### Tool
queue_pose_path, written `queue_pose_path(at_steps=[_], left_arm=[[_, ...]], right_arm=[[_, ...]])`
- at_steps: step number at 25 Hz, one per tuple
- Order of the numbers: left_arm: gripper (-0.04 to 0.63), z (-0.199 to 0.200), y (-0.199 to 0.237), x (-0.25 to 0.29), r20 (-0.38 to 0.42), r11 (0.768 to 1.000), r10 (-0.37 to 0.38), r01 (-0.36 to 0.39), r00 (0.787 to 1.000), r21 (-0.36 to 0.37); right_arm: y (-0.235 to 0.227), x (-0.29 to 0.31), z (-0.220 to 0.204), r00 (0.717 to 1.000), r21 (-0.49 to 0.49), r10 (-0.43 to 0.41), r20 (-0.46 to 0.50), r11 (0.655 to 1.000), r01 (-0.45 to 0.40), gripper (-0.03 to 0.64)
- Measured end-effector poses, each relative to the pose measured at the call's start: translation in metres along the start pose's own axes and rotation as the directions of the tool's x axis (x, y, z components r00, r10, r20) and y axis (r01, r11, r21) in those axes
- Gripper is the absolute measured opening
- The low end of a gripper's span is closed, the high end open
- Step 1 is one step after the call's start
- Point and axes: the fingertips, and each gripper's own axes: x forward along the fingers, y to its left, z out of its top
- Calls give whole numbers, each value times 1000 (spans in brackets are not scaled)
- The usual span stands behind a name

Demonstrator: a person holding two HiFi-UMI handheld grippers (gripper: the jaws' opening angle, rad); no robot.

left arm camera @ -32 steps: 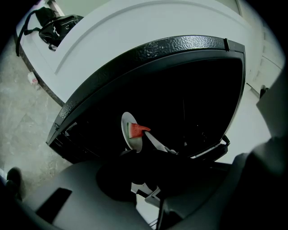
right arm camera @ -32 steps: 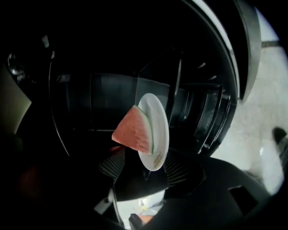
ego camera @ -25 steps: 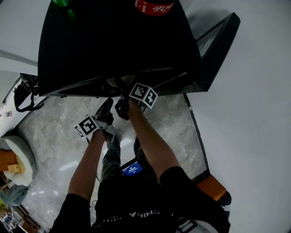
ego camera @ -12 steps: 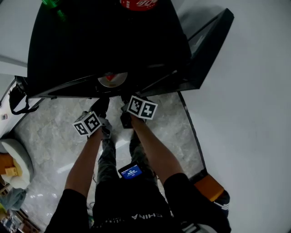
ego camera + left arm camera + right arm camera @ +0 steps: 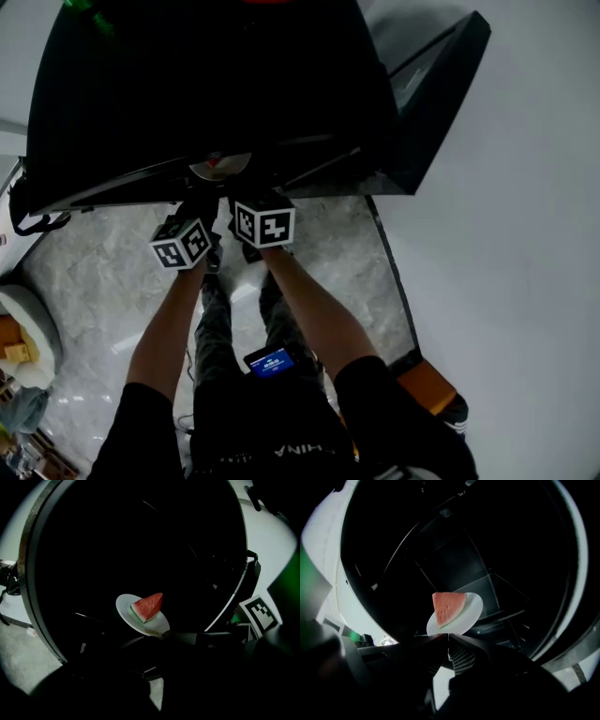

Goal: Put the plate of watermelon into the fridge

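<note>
Right tool (image 5: 447, 638) has just been closing and its jaws are now pressed together on the near rim of the plate (image 5: 473, 609). The watermelon (image 5: 447, 607) wedge sits on top. The plate is at the mouth of the black fridge (image 5: 206, 84), with dark shelves behind it, and the fridge door (image 5: 441, 103) hangs open to the right. Left tool (image 5: 202, 211) is just outside the fridge opening, short of the plate. Its own view is too dark to tell how its jaws stand.
</note>
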Motion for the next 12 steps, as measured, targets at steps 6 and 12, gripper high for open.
queue_pose_path(at_steps=[6,12], left_arm=[[12,15,5,19,-9,1000,1,-1,1000,13],[12,29,13,34,-16,1000,29,-28,999,10]], right_arm=[[-2,14,10,1000,-32,1,3,999,-1,18],[-8,30,25,1000,-29,-3,5,1000,3,18]])
